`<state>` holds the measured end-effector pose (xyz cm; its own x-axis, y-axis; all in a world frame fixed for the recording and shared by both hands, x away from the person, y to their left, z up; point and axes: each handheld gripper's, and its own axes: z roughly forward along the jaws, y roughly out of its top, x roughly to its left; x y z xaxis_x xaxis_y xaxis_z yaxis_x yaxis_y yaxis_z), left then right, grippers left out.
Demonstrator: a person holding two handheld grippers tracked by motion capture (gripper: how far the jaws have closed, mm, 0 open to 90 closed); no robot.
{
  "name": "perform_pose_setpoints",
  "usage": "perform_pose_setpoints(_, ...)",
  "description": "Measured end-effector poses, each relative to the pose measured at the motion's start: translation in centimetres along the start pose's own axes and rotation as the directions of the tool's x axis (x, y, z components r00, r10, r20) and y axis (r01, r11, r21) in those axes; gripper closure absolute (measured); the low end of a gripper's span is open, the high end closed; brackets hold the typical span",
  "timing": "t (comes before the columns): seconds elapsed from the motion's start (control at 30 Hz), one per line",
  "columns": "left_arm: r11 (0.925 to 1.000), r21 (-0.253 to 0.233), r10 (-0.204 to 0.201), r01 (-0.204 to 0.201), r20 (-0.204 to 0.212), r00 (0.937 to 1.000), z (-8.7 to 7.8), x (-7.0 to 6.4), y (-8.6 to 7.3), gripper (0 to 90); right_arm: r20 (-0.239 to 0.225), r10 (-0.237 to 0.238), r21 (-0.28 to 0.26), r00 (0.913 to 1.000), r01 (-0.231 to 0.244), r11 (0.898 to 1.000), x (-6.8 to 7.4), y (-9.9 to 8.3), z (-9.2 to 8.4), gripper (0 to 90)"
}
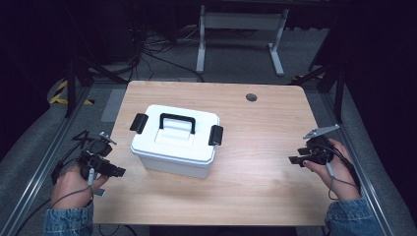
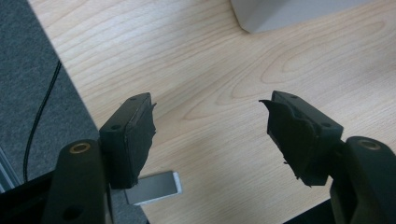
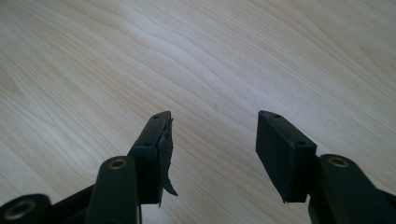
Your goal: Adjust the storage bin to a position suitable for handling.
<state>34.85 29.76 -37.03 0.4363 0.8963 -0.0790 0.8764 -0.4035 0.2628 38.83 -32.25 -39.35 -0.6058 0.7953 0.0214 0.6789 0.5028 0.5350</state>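
Plastic, by the look of it: the white storage box [image 1: 174,142] sits a little left of the middle of the wooden table [image 1: 265,187], lid on, with a black carry handle [image 1: 177,121] lying across the top and a black latch [image 1: 139,123] at one end and a second latch [image 1: 215,135] at the other. From the high view I'd judge it stiff, smooth and fairly slippery on its walls, and light unless something is inside; the lid hides that. The handle looks the surest place to take hold for lifting, the latches the place to start if the lid is to come off. The left gripper [image 1: 114,171] hangs at the table's left edge, near the box's front corner but apart from it; the right gripper [image 1: 294,160] is well apart on the far right. Both are small and dark here.

In the left gripper view its jaws stand apart with only bare wood between them; a pale corner of the box [image 2: 280,14] is cut off at the top edge, and a small grey tab [image 2: 154,186] peeks out beside the left jaw, though I can't tell what it is.

In the right gripper view the jaws gape wide over plain wood grain, holding nothing; a ragged edge shows on one pad [image 3: 166,158].
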Motion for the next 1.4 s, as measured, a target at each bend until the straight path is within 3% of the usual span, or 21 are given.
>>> perform_pose_setpoints(0.17, 0.9998, -0.003, -0.019, 0.019, -0.003, 0.9998, -0.5, 0.2, 0.4, 32.4, -0.022, -0.032, -0.031, 0.9992, 0.032, 0.999, 0.5, 1.3, 0.1, 50.7)
perform_pose_setpoints(0.43, 0.9999, 0.01, -0.006, 0.006, 0.001, 1.0, -0.2, 0.8, 1.2, 32.3, -0.039, -0.07, -0.03, 0.9968, 0.069, 0.997, 0.9, 3.1, -0.6, 51.6)
perform_pose_setpoints(0.57, 1.0, -0.002, 0.0, 0.0, 0.034, 0.9994, 0.1, 0.6, 1.7, 34.7, -0.029, -0.08, -0.041, 0.9964, 0.078, 0.996, 1.2, 4.1, -0.7, 51.6)
perform_pose_setpoints(0.63, 0.9995, -0.002, 0.03, -0.03, 0.055, 0.998, 0.2, 0.2, 2.0, 34.6, -0.028, -0.093, -0.045, 0.9953, 0.092, 0.995, 1.7, 5.0, -0.6, 52.4)
perform_pose_setpoints(0.73, 0.9995, -0.004, 0.03, -0.03, 0.049, 0.9983, 0.1, 0.2, 2.0, 35.6, -0.031, -0.112, -0.03, 0.9932, 0.111, 0.993, 2.3, 6.2, -0.5, 52.1)
perform_pose_setpoints(0.77, 0.9996, -0.006, 0.027, -0.027, 0.04, 0.9988, 0.0, 0.3, 2.0, 36.9, -0.041, -0.138, -0.029, 0.9896, 0.137, 0.99, 2.8, 7.1, -0.6, 50.9)
perform_pose_setpoints(0.97, 0.9992, -0.025, 0.032, -0.03, 0.05, 0.9982, -0.3, 0.6, 1.7, 41.7, -0.073, -0.179, -0.034, 0.9811, 0.177, 0.984, 4.1, 9.1, -1.0, 48.1)
perform_pose_setpoints(1.0, 0.9992, -0.027, 0.03, -0.029, 0.058, 0.9978, -0.4, 0.6, 1.8, 42.8, -0.08, -0.168, -0.032, 0.9825, 0.166, 0.986, 4.3, 9.4, -1.2, 47.7)
perform_pose_setpoints(1.13, 0.9996, -0.016, 0.025, -0.024, 0.11, 0.9936, -0.6, 0.8, 1.9, 45.5, -0.093, -0.209, -0.058, 0.9734, 0.205, 0.977, 5.7, 11.2, -1.6, 47.0)
perform_pose_setpoints(1.27, 0.9996, -0.007, 0.029, -0.029, 0.118, 0.9926, -0.6, 1.0, 2.1, 51.7, -0.116, -0.234, -0.069, 0.9652, 0.228, 0.971, 6.7, 12.3, -1.8, 46.9)
perform_pose_setpoints(1.3, 0.9998, 0.003, 0.017, -0.018, 0.141, 0.9898, -0.5, 1.1, 2.2, 51.7, -0.123, -0.246, -0.074, 0.9615, 0.238, 0.968, 7.1, 12.8, -1.8, 46.6)
perform_pose_setpoints(1.37, 0.9998, 0.02, -0.001, -0.002, 0.153, 0.9882, -0.6, 1.3, 2.2, 53.1, -0.129, -0.265, -0.077, 0.9556, 0.257, 0.963, 7.7, 13.6, -1.8, 46.4)
perform_pose_setpoints(1.4, 1.0, 0.004, 0.001, -0.002, 0.143, 0.9897, -0.6, 1.3, 2.1, 55.7, -0.131, -0.272, -0.078, 0.9535, 0.263, 0.962, 8.0, 13.9, -1.9, 46.5)
